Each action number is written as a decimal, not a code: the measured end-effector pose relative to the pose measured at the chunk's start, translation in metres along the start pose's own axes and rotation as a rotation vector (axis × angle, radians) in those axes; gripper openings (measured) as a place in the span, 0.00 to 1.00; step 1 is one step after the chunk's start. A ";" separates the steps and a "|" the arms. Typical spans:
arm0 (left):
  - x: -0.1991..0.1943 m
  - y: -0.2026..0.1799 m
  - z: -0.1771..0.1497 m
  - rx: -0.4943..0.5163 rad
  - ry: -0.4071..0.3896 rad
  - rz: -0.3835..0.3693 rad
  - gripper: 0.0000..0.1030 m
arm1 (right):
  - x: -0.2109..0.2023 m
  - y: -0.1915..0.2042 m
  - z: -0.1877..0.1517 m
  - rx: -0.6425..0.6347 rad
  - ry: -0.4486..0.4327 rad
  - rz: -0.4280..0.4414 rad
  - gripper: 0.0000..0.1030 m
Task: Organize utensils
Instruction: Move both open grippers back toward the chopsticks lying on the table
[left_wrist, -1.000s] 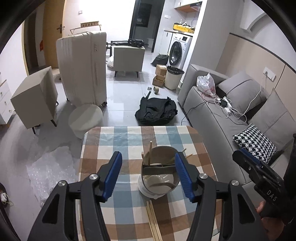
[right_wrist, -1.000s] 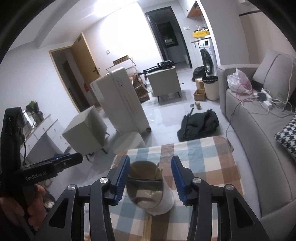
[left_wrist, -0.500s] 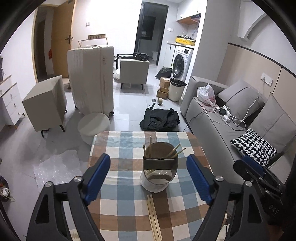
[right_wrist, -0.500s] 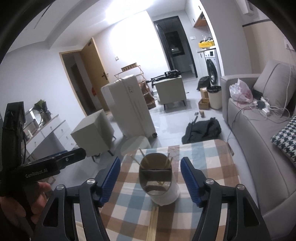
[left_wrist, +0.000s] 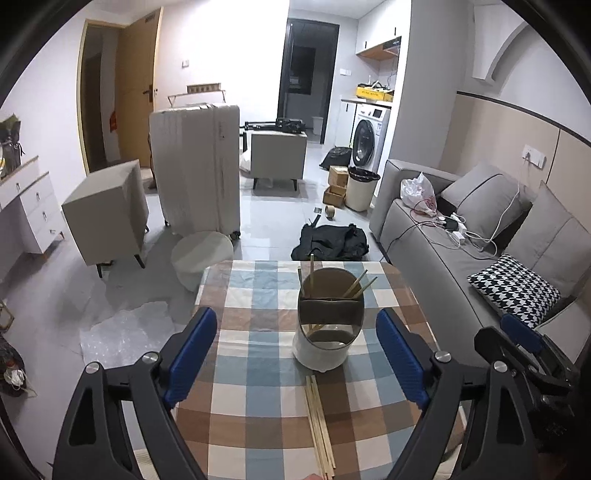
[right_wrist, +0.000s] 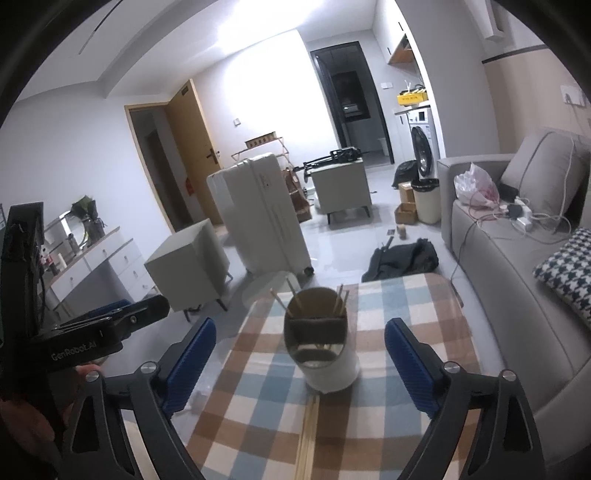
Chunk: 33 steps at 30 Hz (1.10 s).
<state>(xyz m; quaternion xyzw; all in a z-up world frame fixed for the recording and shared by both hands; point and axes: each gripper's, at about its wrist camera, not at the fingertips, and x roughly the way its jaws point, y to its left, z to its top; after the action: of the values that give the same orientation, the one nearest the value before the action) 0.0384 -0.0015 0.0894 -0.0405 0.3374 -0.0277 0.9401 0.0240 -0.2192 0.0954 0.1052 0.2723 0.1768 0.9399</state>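
Note:
A white cylindrical utensil holder (left_wrist: 321, 347) (right_wrist: 332, 373) stands upright on the checked table (left_wrist: 251, 288) (right_wrist: 406, 295). Several chopsticks (left_wrist: 360, 282) (right_wrist: 341, 295) lean in its rear compartment behind a divider. A bundle of loose chopsticks (left_wrist: 319, 417) (right_wrist: 310, 435) lies flat on the cloth just in front of the holder. My left gripper (left_wrist: 295, 313) is back from the holder, its jaws opening wide, with nothing held. My right gripper (right_wrist: 300, 324) is likewise back, jaws opening, pads well clear of the holder's sides.
A grey sofa (left_wrist: 443, 251) runs along the table's right side. Past the far edge sit a round white stool (left_wrist: 201, 254), a white suitcase (left_wrist: 195, 166) and a black bag (left_wrist: 330, 242) on the floor. Bubble wrap (left_wrist: 125, 332) lies on the floor to the left.
Both grippers have drawn back from the holder, which now looks smaller and farther off. Both pairs of jaws have spread much wider. The holder has stayed on the table.

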 end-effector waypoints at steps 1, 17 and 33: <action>0.000 0.000 -0.003 0.000 -0.007 0.003 0.82 | 0.000 0.000 -0.003 -0.002 0.002 -0.003 0.96; 0.037 0.012 -0.052 -0.056 0.060 0.042 0.83 | 0.034 -0.021 -0.064 -0.017 0.172 -0.046 1.00; 0.084 0.042 -0.059 -0.131 0.193 0.084 0.83 | 0.115 -0.034 -0.102 0.029 0.453 -0.052 0.83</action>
<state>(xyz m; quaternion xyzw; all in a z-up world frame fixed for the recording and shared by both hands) 0.0664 0.0305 -0.0135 -0.0847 0.4288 0.0300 0.8989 0.0683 -0.1954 -0.0544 0.0694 0.4817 0.1676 0.8574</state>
